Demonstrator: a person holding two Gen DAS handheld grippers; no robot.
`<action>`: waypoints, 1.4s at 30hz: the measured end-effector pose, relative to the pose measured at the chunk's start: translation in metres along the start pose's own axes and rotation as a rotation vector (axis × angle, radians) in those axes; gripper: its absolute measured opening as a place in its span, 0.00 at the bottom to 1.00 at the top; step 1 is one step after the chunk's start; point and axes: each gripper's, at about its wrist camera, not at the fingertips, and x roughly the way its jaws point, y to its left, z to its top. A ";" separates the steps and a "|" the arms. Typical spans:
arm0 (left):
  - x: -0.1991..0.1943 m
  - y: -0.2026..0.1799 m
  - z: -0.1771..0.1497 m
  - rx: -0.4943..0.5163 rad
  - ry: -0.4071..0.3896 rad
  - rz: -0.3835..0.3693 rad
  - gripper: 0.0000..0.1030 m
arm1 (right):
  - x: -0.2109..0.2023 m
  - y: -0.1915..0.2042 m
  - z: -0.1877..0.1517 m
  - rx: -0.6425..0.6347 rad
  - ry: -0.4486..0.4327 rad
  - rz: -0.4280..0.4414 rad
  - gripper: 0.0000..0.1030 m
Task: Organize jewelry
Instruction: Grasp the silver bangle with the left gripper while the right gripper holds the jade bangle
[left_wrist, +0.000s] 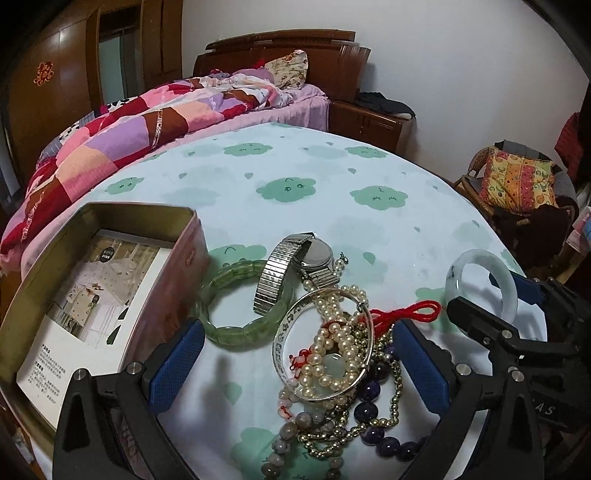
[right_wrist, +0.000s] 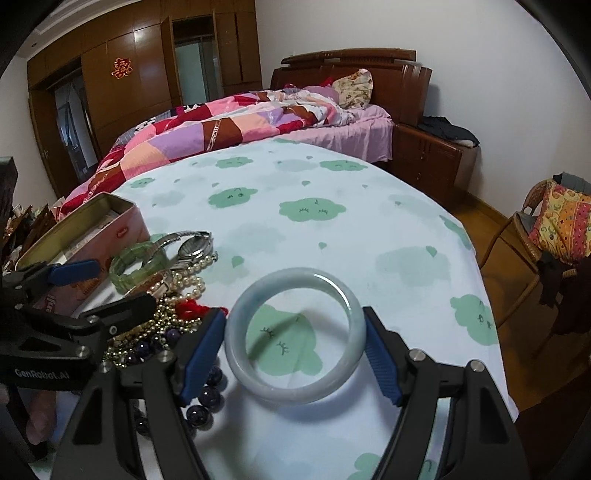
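1. Pale jade, the bangle (right_wrist: 291, 334) lies flat on the cloud-print cloth of the table (right_wrist: 332, 229), apart from the other pieces and toward the table's right edge. The right gripper (right_wrist: 295, 350) brackets it with fingers (right_wrist: 201, 350) wide apart, one blue pad close on each side of the ring, neither clearly pressing on it. I judge this a line-up for a squeeze across the ring's width, which suits a hard, smooth hoop.

2. One open tin box (left_wrist: 110, 295) sits at the table's left edge, a printed card lying in its bottom; it looks like the place meant for the jewelry, and no piece shows in it yet.

3. The left gripper (left_wrist: 299, 369) hovers over the tangled pile (left_wrist: 332, 369) beside the tin, fingers (left_wrist: 177, 369) spread wide and holding nothing. It seems parked there for the next pick.

4. Count, as far as the heap allows: one jade bangle, one green stone bracelet (left_wrist: 236, 314), one metal watch (left_wrist: 295, 266), one silver bangle (left_wrist: 321, 350) lying on the pile. Pearl strands, a gold bead chain, dark purple beads and a red cord (left_wrist: 406, 314) are knotted together; how many separate strings, I cannot tell.
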 end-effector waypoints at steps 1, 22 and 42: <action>-0.001 -0.001 -0.001 0.005 -0.004 -0.003 0.98 | -0.001 0.000 0.000 0.000 -0.002 -0.001 0.74; 0.012 0.002 -0.006 0.003 0.067 -0.098 0.57 | -0.003 -0.004 -0.002 0.019 -0.023 0.019 0.74; -0.035 -0.003 -0.011 0.071 -0.086 -0.016 0.57 | -0.005 -0.002 -0.001 0.015 -0.036 0.031 0.74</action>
